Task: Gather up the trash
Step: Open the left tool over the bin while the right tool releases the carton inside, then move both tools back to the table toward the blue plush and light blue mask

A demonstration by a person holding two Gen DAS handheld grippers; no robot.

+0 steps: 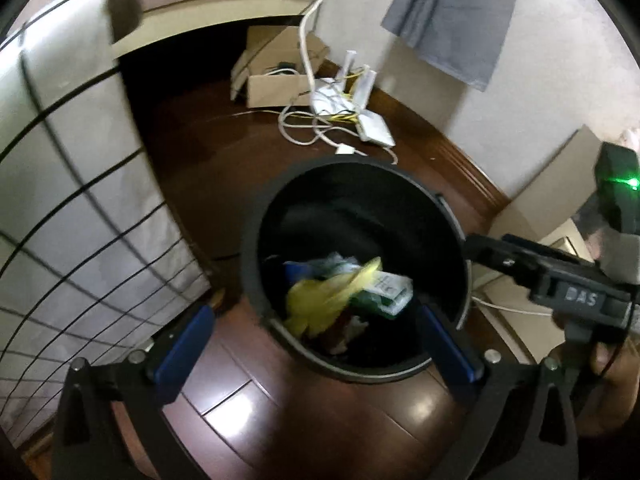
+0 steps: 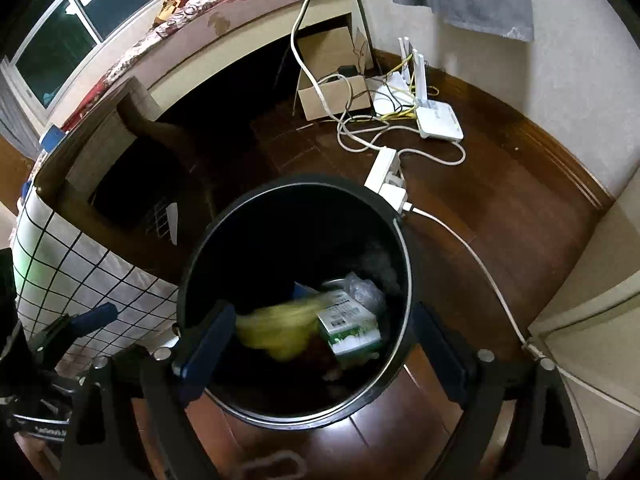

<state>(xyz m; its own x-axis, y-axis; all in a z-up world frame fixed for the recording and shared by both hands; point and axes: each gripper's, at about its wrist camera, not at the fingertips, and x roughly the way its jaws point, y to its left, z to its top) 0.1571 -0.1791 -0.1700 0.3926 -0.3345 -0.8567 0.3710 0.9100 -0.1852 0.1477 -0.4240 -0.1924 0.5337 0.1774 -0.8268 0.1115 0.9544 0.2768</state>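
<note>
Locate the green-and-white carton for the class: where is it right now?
The green-and-white carton lies inside the black bin, right of the yellow wrapper in both wrist views, between the right gripper fingers.

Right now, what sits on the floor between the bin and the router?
A white power strip lies at the bin rim, with looped white cables running on to the router. The right wrist view shows it best.

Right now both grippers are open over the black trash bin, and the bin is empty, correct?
Not empty. Both wrist views show the black trash bin holding a yellow bag and a green and white carton. The left gripper and right gripper are indeed open over it.
</note>
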